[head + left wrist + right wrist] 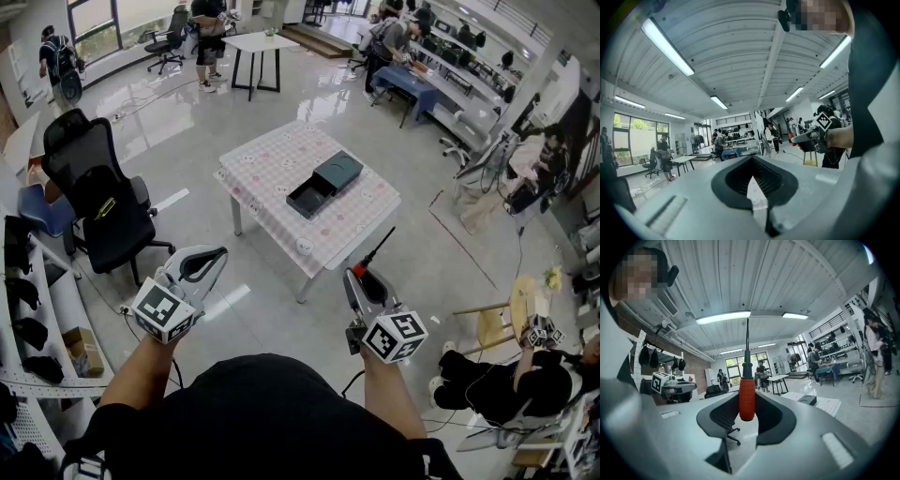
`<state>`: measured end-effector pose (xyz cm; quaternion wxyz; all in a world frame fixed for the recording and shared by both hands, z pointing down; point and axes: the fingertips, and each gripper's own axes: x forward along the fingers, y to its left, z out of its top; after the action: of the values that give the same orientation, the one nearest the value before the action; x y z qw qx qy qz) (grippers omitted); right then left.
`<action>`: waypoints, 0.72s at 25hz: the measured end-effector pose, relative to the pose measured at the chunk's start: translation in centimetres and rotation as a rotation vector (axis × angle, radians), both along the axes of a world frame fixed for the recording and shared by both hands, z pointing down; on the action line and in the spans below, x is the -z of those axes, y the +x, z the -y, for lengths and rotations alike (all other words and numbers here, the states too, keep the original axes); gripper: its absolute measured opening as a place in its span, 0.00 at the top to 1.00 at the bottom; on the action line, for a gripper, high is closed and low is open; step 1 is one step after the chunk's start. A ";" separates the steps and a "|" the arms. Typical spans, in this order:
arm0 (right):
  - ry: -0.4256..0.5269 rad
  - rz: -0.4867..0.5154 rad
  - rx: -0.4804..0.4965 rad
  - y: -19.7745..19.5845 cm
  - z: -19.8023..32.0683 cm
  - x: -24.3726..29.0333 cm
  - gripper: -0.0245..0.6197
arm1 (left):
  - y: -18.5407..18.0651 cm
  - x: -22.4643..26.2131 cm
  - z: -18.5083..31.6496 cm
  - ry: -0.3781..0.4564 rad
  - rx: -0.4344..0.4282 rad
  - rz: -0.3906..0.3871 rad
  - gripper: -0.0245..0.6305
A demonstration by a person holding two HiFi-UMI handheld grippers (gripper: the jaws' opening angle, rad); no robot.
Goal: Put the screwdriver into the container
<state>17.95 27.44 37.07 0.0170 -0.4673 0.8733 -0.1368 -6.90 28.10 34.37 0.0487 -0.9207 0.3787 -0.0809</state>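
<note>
A screwdriver [373,255] with a red handle and a black shaft stands up out of my right gripper [359,275], which is shut on the handle. In the right gripper view the red handle [746,399] sits between the jaws, shaft pointing away. The dark container [312,197] lies open on the pink-checked table [272,159], well ahead of both grippers; its lid [337,171] rests beside it. The container [807,400] also shows small at the right of the right gripper view. My left gripper [217,253] is held in the air at the left, shut, holding nothing [757,197].
A black office chair [98,202] stands left of the table, with shelving [37,319] along the left edge. A small white object [304,247] sits at the table's near edge. A seated person [511,375] and a wooden stool [492,323] are at the right.
</note>
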 end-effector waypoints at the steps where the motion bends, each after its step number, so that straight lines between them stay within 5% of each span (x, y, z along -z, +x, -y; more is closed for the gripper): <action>1: -0.003 0.001 0.002 0.4 0.0 -0.1 0.75 | 0.6 0.4 0.0 -0.006 -0.002 -0.007 0.96; 18: -0.036 -0.007 0.061 4.9 1.0 -2.3 0.75 | 6.4 0.8 -0.4 -0.017 0.041 -0.026 0.96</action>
<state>22.80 26.43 39.40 0.0012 -0.4412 0.8845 -0.1514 -0.53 28.54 33.61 0.0344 -0.9141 0.3974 -0.0731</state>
